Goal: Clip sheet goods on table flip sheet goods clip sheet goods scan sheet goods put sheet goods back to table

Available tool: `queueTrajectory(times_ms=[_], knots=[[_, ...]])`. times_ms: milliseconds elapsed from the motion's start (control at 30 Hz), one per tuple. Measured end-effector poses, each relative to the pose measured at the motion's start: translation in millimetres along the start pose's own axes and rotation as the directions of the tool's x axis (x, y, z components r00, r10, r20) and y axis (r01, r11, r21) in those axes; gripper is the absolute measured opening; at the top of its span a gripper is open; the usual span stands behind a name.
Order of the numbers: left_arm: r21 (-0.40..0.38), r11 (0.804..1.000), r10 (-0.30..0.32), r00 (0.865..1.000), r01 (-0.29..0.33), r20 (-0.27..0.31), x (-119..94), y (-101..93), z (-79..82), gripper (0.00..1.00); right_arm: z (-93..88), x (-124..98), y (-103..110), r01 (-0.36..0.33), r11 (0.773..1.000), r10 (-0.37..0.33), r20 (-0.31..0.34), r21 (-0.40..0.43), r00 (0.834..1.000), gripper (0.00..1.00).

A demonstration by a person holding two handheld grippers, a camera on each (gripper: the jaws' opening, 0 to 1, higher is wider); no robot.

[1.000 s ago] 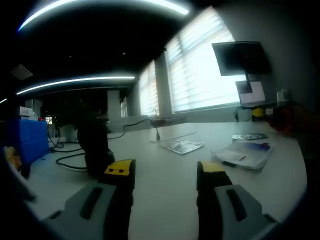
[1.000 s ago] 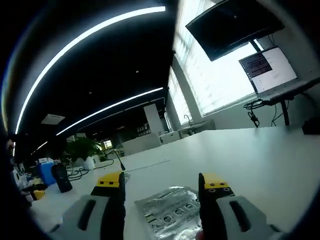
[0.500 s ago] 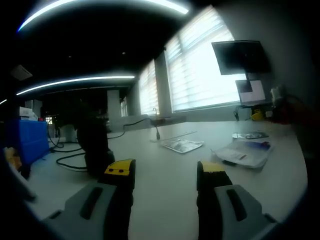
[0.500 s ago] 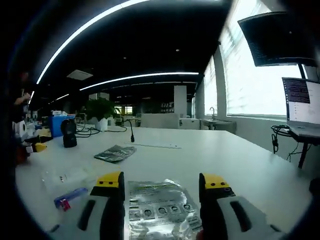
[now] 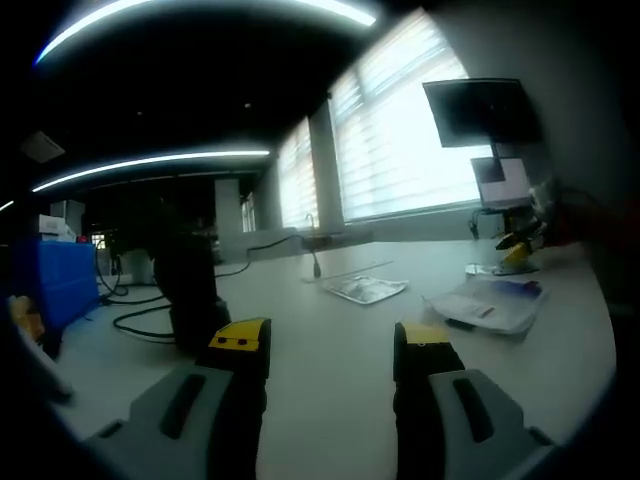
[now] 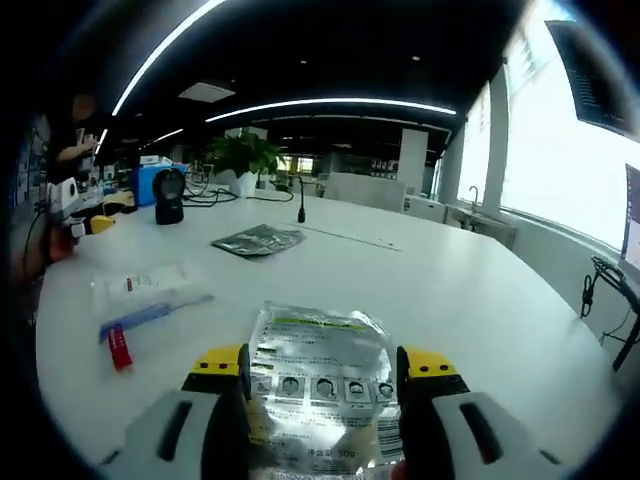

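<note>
A silver foil sheet pack (image 6: 318,380) printed with small pictures lies flat on the white table (image 6: 470,300). It sits between the yellow-tipped fingers of my right gripper (image 6: 325,365), which is open just above it. In the left gripper view that same pack (image 5: 490,270) shows far right, with the right gripper (image 5: 515,250) over it. A second silver pack (image 6: 258,240) (image 5: 365,290) lies further along the table. My left gripper (image 5: 330,340) hovers open over bare table, holding nothing.
A black scanner (image 5: 190,290) (image 6: 170,195) stands on the table beside a blue box (image 5: 45,280) and cables. A clear bag (image 6: 150,295) (image 5: 490,305) holds a blue and red item. A potted plant (image 6: 245,155), a monitor (image 5: 480,112) and a person (image 6: 70,135) are at the edges.
The right gripper has tipped down and lowered over the near silver pack, which now lies between its fingers. The left gripper has stayed still.
</note>
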State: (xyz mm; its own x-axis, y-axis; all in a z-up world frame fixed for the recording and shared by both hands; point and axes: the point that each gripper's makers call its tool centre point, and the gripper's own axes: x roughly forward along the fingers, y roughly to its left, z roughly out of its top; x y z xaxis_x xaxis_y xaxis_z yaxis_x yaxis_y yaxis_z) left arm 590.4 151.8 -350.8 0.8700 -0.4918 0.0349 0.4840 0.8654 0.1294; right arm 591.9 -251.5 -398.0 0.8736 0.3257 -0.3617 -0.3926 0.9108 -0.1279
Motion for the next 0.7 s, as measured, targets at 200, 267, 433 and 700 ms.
queueTrajectory(times_ms=[200,267,433,700], knots=[[-0.002,1.0,-0.001,1.0,0.001,0.001,0.1,-0.2,0.1,0.42,-6.7,-0.4,1.5,-0.035,0.999,0.036,-0.016,0.029,0.999,0.53],[-0.001,1.0,-0.002,1.0,0.002,0.001,0.0,-0.4,0.1,0.42,-9.3,-0.3,0.3,-0.043,0.999,0.044,-0.023,0.031,0.999,0.52],[-0.001,1.0,-0.002,1.0,0.002,0.002,0.0,-0.1,0.1,0.42,-17.2,0.9,-0.5,-0.086,0.993,0.089,-0.039,0.086,0.995,0.51],[0.001,1.0,-0.001,1.0,0.001,0.0,0.3,0.1,-0.3,0.42,-22.0,-0.1,-3.4,-0.086,0.991,0.091,-0.046,0.102,0.995,0.5]])
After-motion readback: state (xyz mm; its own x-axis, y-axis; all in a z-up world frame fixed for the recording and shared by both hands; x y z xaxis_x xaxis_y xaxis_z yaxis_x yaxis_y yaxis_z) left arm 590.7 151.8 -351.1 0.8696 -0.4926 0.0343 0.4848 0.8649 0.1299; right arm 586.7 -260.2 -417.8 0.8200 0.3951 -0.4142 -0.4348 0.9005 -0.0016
